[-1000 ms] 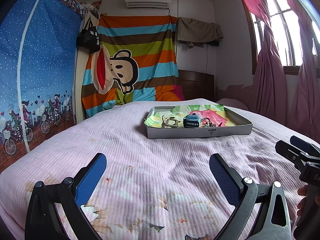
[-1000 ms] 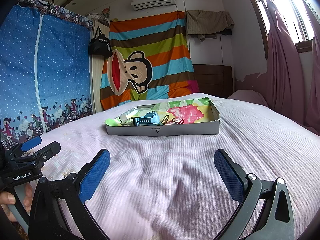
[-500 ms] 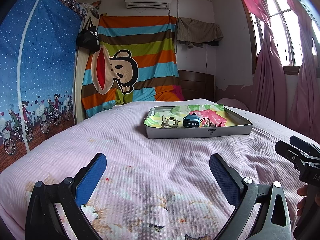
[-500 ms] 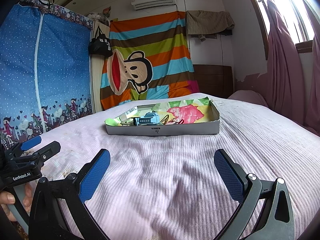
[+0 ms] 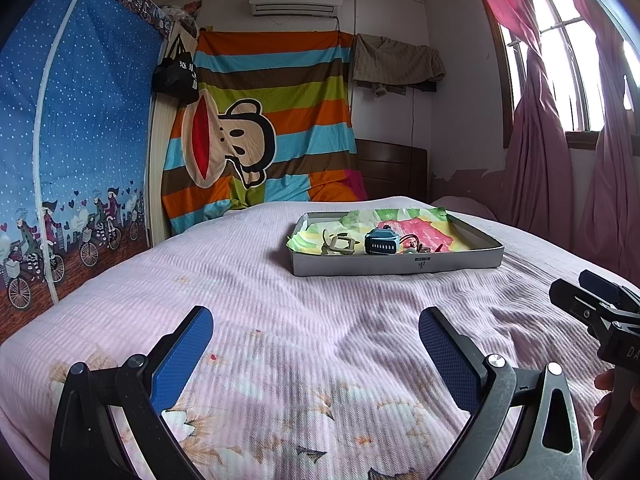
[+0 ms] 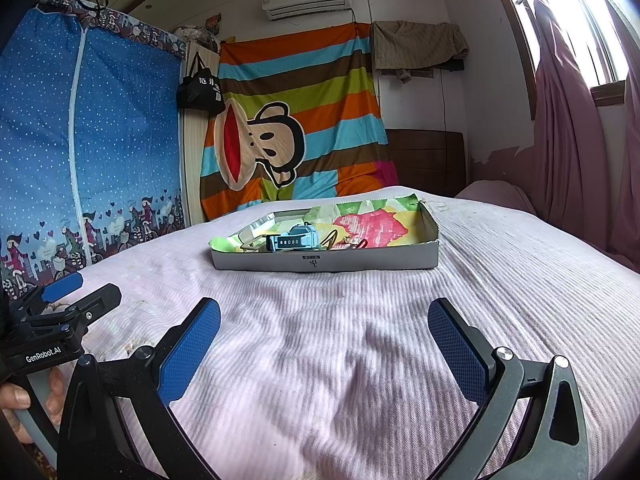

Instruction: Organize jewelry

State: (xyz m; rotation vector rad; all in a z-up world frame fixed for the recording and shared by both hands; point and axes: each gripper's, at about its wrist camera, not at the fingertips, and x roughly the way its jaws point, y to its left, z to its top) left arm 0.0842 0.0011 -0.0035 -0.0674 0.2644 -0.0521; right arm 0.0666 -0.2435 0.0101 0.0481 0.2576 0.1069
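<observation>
The left gripper (image 5: 315, 344) and the right gripper (image 6: 324, 338) both hang low over the bed (image 5: 280, 300), each with its blue pads spread wide and nothing between them. Both are well apart from the grey tray (image 5: 400, 266), which lies on the bed farther ahead. Inside the tray, on a colourful paper lining (image 6: 372, 220), lie the jewelry pieces: a blue watch (image 5: 381, 241), a pale frame-like piece (image 5: 338, 245) just beside the watch, and small red items (image 6: 356, 245), too small to identify.
</observation>
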